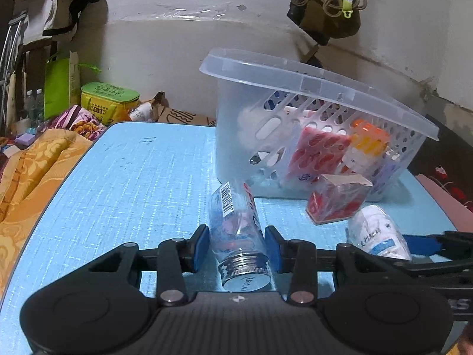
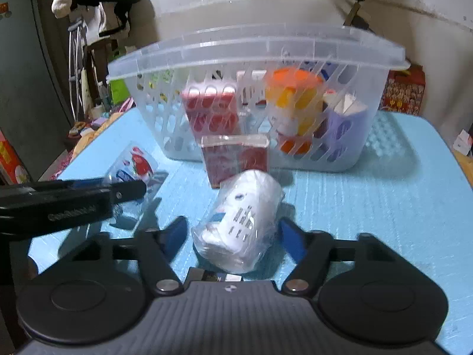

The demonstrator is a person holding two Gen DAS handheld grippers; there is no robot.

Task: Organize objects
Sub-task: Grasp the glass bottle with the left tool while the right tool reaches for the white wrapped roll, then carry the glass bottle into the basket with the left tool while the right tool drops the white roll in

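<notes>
— Where was the left claw (image 1: 236, 242)?
— Pinching a clear jar (image 1: 236, 224) lying on the table (image 1: 118, 177).
— The right claw (image 2: 233, 233)?
— Spread around a wrapped white roll (image 2: 239, 219), the basket (image 2: 254, 56) beyond.

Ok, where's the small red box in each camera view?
Left wrist: red box right of centre, before the basket, above the white roll.
Right wrist: red box at centre, just beyond the white roll.
Shared landmark: the basket.
</notes>
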